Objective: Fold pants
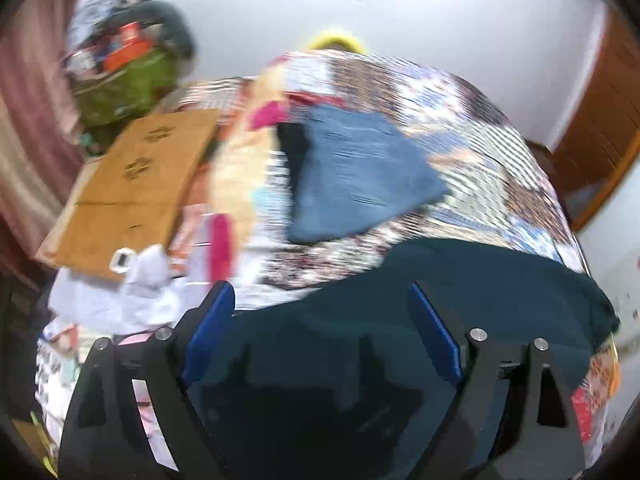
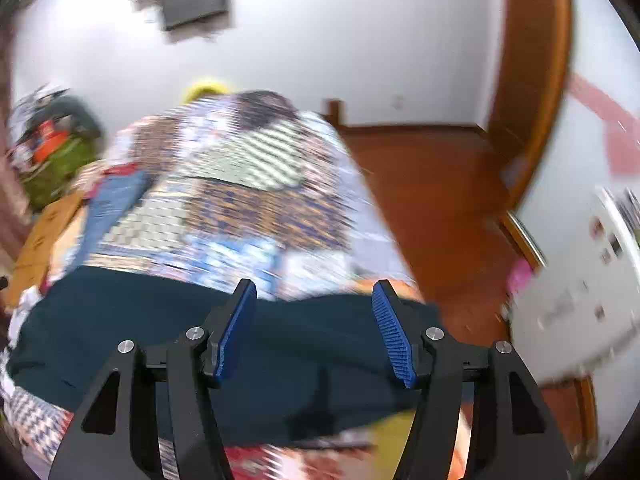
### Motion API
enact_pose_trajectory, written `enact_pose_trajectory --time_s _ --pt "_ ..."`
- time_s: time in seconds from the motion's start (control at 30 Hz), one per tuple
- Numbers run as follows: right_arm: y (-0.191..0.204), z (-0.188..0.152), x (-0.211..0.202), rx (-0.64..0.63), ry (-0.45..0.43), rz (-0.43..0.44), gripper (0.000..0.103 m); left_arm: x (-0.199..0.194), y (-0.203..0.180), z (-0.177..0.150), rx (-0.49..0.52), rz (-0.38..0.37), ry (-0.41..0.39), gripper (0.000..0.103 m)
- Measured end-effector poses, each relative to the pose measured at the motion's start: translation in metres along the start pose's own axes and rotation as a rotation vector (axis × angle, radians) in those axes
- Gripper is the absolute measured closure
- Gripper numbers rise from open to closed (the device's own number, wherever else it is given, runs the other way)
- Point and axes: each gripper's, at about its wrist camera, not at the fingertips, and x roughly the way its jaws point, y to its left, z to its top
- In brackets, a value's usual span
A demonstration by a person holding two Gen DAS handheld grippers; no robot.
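1. Bed with patchwork cover (image 1: 480, 152): the largest surface in both views, printed in checks and multicoloured blocks. It bears all the clothing; both pictures are motion-blurred.
2. Dark teal pants (image 1: 460, 280): spread flat across the near edge of the bed, directly beneath both grippers; in the right wrist view the same cloth (image 2: 120, 312) runs from the left side across to the bed's right edge.
3. Cardboard sheet (image 1: 136, 184): lies flat at the left side of the bed, beside a green bag (image 1: 124, 92) stuffed with items.
4. Folded blue jeans (image 1: 360, 176): rest on the cover beyond the dark pants, apart from them, with a strip of cover between.
5. Left gripper (image 1: 322, 336): its blue-padded fingers (image 1: 212, 332) are spread wide, with pants cloth visible between them; nothing is clamped. Whether the tips touch the cloth cannot be told through the blur.
6. Right gripper (image 2: 316, 328): its ribbed blue pads (image 2: 392, 336) likewise stand well apart, above the pants near the bed's right edge, and grasp nothing.
7. Wooden floor (image 2: 432, 200): visible to the right of the bed, in the right wrist view.
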Motion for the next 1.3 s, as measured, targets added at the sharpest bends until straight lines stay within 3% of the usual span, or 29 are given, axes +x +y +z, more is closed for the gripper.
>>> enact_pose_trajectory --time_s 0.23,0.37,0.5,0.7,0.87,0.93,1.0,1.07,1.1,1.13,1.17,1.2,1.3 --pt "0.126 0.028 0.046 -0.173 0.016 0.206 0.046 0.015 0.108 -0.019 -0.204 0.068 0.059 0.013" --pt "0.19 0.027 0.079 -0.27 0.072 0.294 0.046 0.031 0.144 -0.038 -0.277 0.087 0.103 0.013" --pt "0.242 0.02 0.109 -0.38 0.143 0.359 0.046 0.056 0.155 -0.052 -0.3 0.067 0.158 0.013" --pt "0.31 0.014 0.155 -0.499 0.26 0.445 0.046 0.096 0.143 -0.066 -0.301 0.017 0.234 0.017" --pt "0.339 0.008 0.199 -0.51 0.409 0.503 0.046 0.121 0.136 -0.074 -0.313 -0.058 0.309 0.038" --pt "0.346 0.001 0.213 -0.52 0.471 0.513 0.052 0.126 0.133 -0.076 -0.307 -0.065 0.318 0.042" --pt "0.351 -0.002 0.221 -0.52 0.496 0.529 0.054 0.128 0.134 -0.079 -0.327 -0.115 0.322 0.055" --pt "0.354 -0.004 0.224 -0.519 0.519 0.573 0.063 0.129 0.138 -0.082 -0.38 -0.161 0.326 0.064" --pt "0.354 -0.005 0.225 -0.508 0.542 0.592 0.077 0.129 0.139 -0.082 -0.394 -0.165 0.322 0.065" --pt "0.354 -0.007 0.228 -0.487 0.562 0.585 0.078 0.128 0.139 -0.081 -0.393 -0.163 0.315 0.066" --pt "0.355 -0.009 0.228 -0.485 0.564 0.577 0.081 0.126 0.137 -0.081 -0.375 -0.144 0.301 0.067" --pt "0.356 -0.011 0.227 -0.509 0.552 0.552 0.092 0.123 0.133 -0.079 -0.348 -0.109 0.284 0.068" --pt "0.357 -0.008 0.221 -0.532 0.518 0.54 0.096 0.11 0.118 -0.07 -0.216 0.057 0.212 0.07"
